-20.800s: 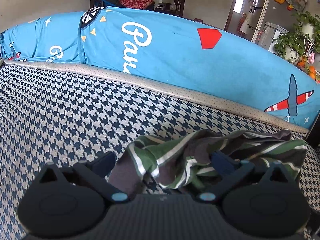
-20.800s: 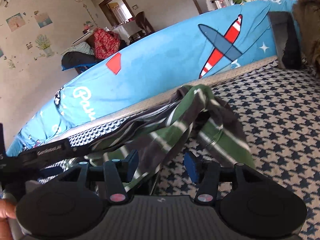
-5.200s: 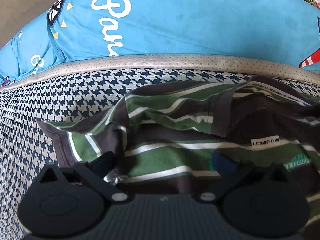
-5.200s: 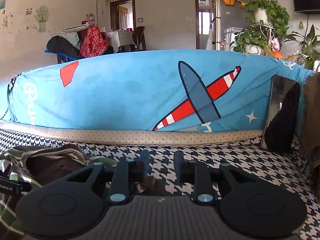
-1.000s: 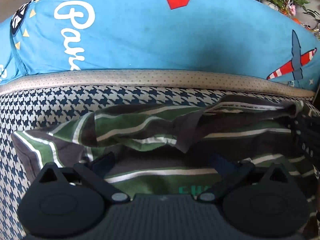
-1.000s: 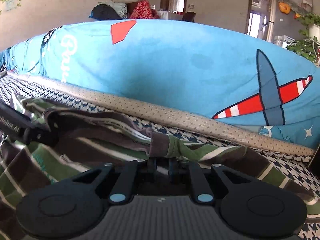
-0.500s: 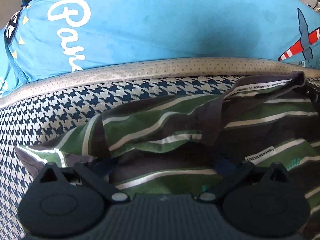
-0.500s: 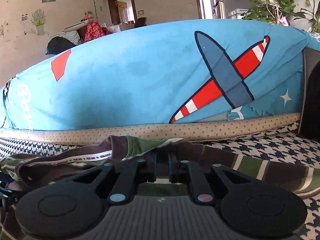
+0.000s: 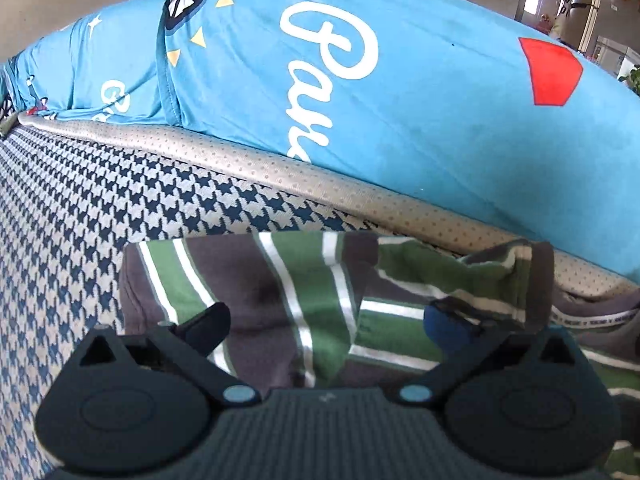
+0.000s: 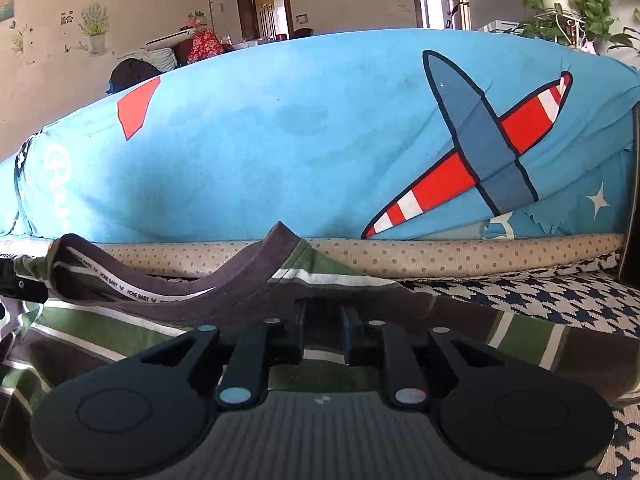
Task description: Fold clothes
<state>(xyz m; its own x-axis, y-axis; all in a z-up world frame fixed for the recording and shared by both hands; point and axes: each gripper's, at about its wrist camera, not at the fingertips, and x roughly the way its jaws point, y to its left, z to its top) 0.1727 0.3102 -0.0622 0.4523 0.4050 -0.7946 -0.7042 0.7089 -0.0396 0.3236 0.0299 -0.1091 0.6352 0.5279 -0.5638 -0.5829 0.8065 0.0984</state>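
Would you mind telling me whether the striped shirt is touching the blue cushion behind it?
Apart. The left wrist view shows a dotted beige strip between the striped shirt and the blue cushion.

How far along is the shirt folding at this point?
Done: the striped shirt lies spread on the sofa seat, one sleeve apparently folded inward. In hand: the right claw has just been opening, shirt fabric between its jaws near the collar; the left claw hovers open. Left: body folds.

Blue-covered sofa back [image 10: 280, 152], beige walls [image 10: 160, 0]
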